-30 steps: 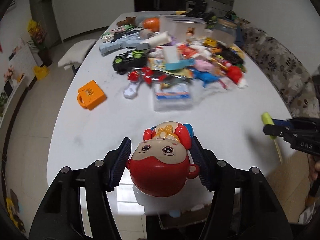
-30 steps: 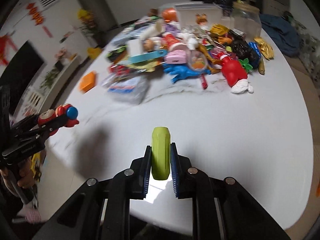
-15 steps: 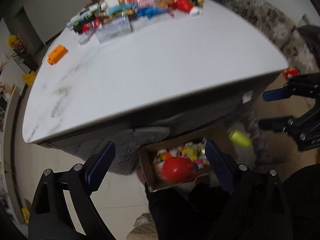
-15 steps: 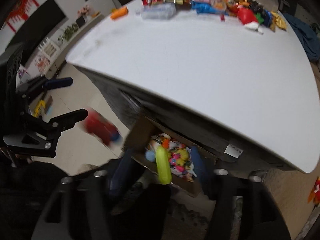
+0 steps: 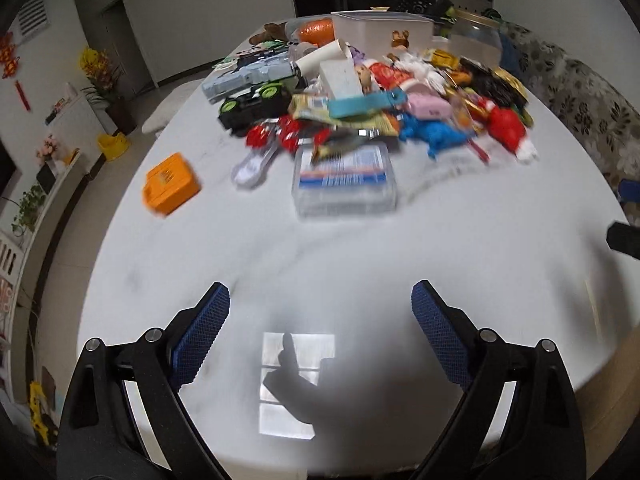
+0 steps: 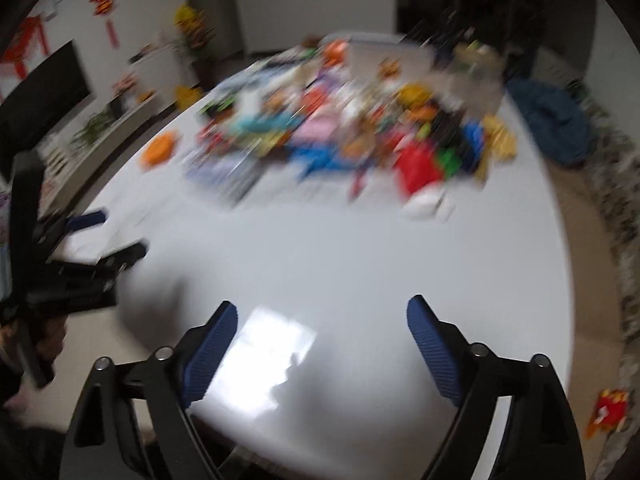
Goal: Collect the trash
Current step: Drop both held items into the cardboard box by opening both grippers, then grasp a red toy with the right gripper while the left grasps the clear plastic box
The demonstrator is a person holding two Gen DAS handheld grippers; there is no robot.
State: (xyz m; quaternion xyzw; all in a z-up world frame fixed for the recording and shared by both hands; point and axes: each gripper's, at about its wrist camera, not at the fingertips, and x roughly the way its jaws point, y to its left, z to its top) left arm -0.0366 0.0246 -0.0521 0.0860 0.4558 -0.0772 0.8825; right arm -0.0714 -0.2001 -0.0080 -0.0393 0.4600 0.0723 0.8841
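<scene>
My left gripper (image 5: 320, 300) stands wide open over the near end of the white table (image 5: 460, 240), nothing between its blue pads. My right gripper (image 6: 322, 316) is also over the near table edge; its jaws are opening, nothing between them. A heap of toys and wrappers (image 5: 380, 100) covers the far half of the table: a clear plastic box (image 5: 344, 178), an orange case (image 5: 172, 182), a black toy car (image 5: 256, 104), a blue dinosaur (image 5: 434, 134), a red figure (image 5: 506, 124). The right wrist view is blurred; the same heap (image 6: 340, 136) shows there. The left gripper (image 6: 104, 236) appears at its left edge.
A patterned sofa (image 5: 592, 100) runs along the table's right side. A low shelf with plants (image 5: 36, 196) lines the left wall. A dark blue cloth (image 6: 552, 120) lies on the sofa. The right gripper's fingers (image 5: 626, 236) show at the left wrist view's right edge.
Both grippers swung down below the table edge over a cardboard box, let go of the red toy and the green item there, and are back above the table, jaws wide and empty.
</scene>
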